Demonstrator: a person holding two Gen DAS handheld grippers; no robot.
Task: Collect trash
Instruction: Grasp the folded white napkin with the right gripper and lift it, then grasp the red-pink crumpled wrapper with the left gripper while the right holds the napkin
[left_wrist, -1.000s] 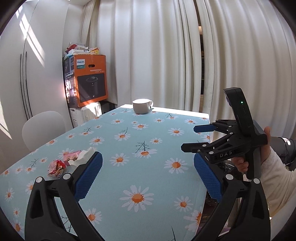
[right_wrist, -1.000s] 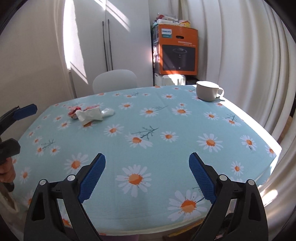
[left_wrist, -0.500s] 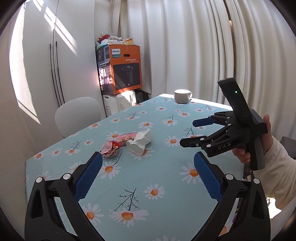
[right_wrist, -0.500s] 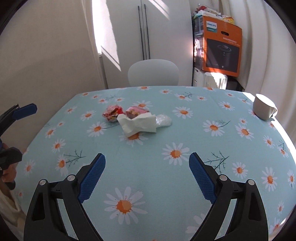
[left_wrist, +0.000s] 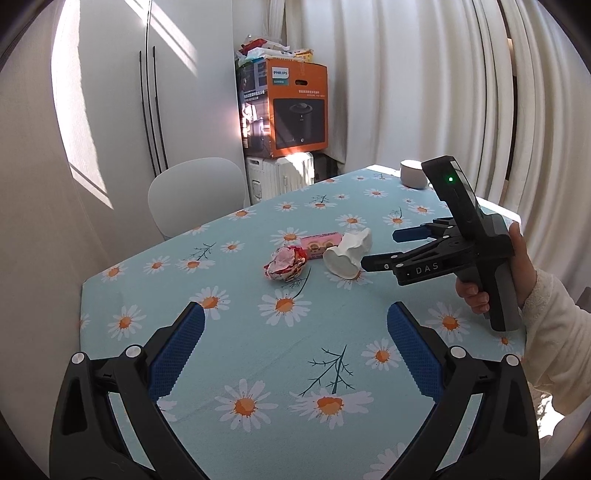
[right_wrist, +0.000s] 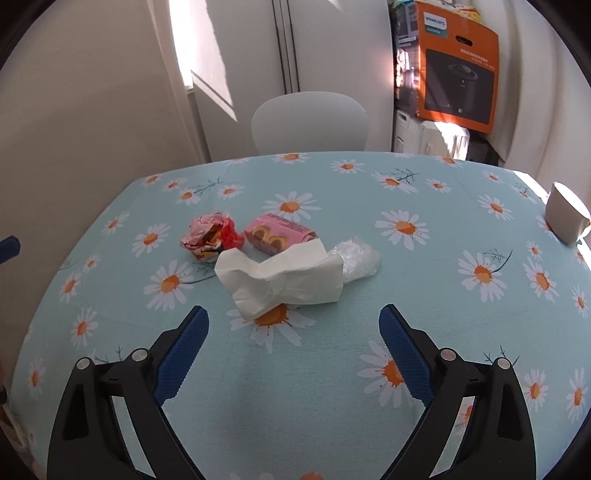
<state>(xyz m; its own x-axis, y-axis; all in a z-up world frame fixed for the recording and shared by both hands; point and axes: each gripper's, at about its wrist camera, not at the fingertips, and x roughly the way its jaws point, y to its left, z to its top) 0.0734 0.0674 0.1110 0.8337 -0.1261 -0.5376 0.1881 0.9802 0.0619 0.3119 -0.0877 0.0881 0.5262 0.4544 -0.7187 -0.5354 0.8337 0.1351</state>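
Looking along the left gripper (left_wrist: 293, 339), we see its jaws spread wide and holding nothing, hanging over the surface (left_wrist: 229, 354); the trash lies ahead in a small cluster near the middle: a crumpled wrapper (left_wrist: 285, 263), a pink packet (left_wrist: 320, 240) behind it, and a tissue (left_wrist: 349, 254) at the right; the right gripper (left_wrist: 380, 249) comes in from the right with its jaws also parted, its tips just beside the tissue, though we cannot tell whether they touch it; a cup (left_wrist: 413, 174) stands well apart at the far edge.

Turning to the right wrist view, we see the right gripper's (right_wrist: 293, 332) jaws spread and empty, the tissue (right_wrist: 284, 280) straight ahead between their lines; the wrapper (right_wrist: 210, 236) sits to its left, the packet (right_wrist: 279, 233) behind and partly under it, and a wad of clear film (right_wrist: 356, 258) touches its right end.

We judge all four light and soft; the tissue should crush easily, so a pinch across its raised middle fold seems best; the film looks slippery and springy, better taken deep in the jaws; the wrapper offers its bulk; the packet is firmer, best gripped across its short width.
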